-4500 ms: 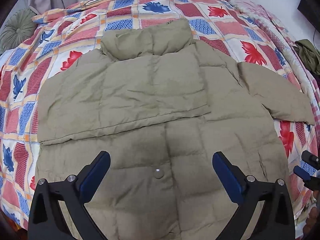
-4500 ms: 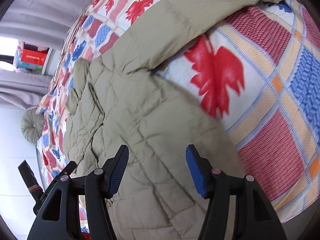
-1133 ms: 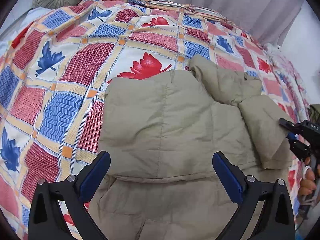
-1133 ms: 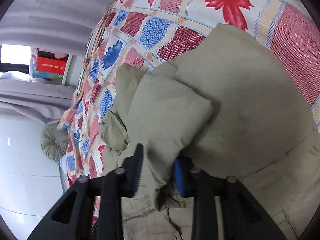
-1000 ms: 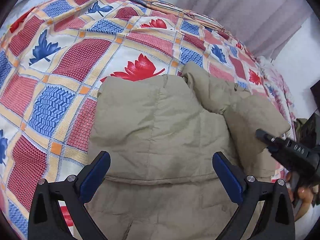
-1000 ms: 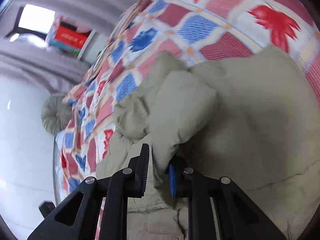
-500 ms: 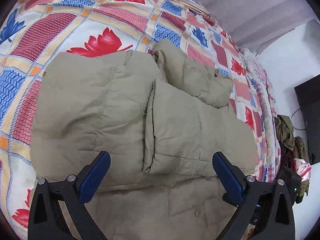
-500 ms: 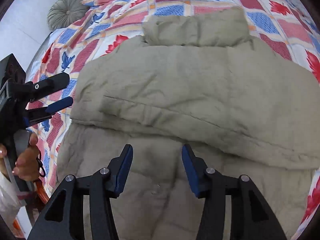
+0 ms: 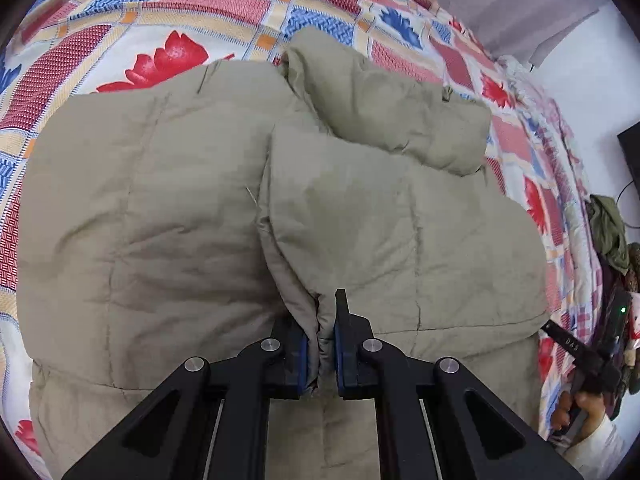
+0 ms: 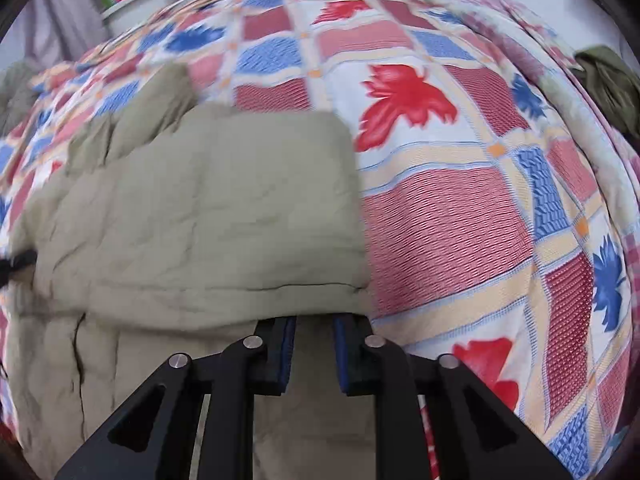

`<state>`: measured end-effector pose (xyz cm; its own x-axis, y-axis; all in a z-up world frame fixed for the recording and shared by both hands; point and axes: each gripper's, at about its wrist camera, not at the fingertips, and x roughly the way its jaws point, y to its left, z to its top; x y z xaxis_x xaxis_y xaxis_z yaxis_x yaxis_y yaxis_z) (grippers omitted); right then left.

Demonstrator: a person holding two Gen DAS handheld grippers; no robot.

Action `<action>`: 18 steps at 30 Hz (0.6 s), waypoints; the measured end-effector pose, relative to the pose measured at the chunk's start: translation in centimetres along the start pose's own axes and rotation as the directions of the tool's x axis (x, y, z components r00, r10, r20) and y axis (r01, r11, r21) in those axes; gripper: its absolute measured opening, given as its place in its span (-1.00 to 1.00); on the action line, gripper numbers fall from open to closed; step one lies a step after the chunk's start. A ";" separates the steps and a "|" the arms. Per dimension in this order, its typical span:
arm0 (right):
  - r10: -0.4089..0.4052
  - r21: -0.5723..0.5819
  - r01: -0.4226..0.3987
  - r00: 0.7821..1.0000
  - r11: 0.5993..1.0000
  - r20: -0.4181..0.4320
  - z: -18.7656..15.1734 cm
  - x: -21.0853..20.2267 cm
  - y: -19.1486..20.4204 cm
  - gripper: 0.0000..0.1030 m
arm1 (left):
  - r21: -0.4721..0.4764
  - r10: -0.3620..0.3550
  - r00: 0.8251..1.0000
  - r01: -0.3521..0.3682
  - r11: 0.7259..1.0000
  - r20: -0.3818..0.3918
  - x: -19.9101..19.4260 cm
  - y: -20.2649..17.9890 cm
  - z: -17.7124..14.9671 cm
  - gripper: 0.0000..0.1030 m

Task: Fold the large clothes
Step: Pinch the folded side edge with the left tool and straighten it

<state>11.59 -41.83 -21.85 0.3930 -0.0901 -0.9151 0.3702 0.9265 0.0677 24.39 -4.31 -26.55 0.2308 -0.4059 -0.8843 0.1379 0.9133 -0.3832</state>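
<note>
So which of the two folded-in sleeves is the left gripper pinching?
The left gripper is shut on the right-hand sleeve, the one whose edge overlaps the other sleeve at the jacket's middle; that one lies untouched.

Left tongs (image 9: 320, 344) now pinching jacket (image 9: 168, 208) fold, right tongs (image 10: 315, 344) released sleeve, closed

Your bed (image 9: 248, 8) carries a patchwork cover of red and blue leaves. The khaki padded jacket (image 9: 168, 208) lies directly on it, centre frame; dark green cloth (image 9: 608, 228) sits at right edge.
</note>
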 end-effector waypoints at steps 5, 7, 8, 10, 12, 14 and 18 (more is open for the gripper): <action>0.006 0.041 -0.004 0.999 0.999 -0.054 -0.3 3.3 -0.6 -0.86 | -0.001 0.055 0.998 -0.055 0.998 0.009 0.2 0.0 0.1 -0.71; -0.004 0.044 0.006 0.999 0.999 -0.046 -0.6 3.6 -0.5 -0.86 | 0.013 0.107 0.994 -0.107 0.994 0.038 -0.8 0.2 0.4 -0.59; -0.005 0.044 0.007 0.999 0.999 -0.042 -0.7 3.6 -0.5 -0.86 | 0.018 0.136 0.989 -0.138 0.990 0.056 -1.5 0.6 0.5 -0.59; 0.010 0.048 -0.008 0.999 0.999 -0.044 -0.8 3.3 -0.6 -0.86 | 0.017 0.179 0.981 -0.181 0.983 0.073 -2.7 1.3 0.6 -0.59; 0.036 0.056 -0.032 0.997 0.998 -0.068 -0.7 2.7 -1.0 -0.85 | 0.030 0.197 0.977 -0.200 0.979 0.082 -3.9 1.9 0.6 -0.59; 0.076 0.060 -0.070 0.992 0.996 -0.104 -0.7 1.7 -1.2 -0.76 | 0.046 0.204 0.974 -0.209 0.977 0.099 -5.1 2.2 0.6 -0.59; 0.180 0.074 -0.170 0.970 0.983 -0.165 -2.1 -1.0 -1.7 -0.73 | 0.053 0.178 0.976 -0.186 0.981 0.126 -6.7 1.6 1.1 -0.59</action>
<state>8.79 -42.58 -21.86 0.3093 0.1400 -0.9406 0.3592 0.8986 0.2519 24.15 -0.15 -20.97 0.3712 -0.2378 -0.8976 0.1432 0.9697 -0.1977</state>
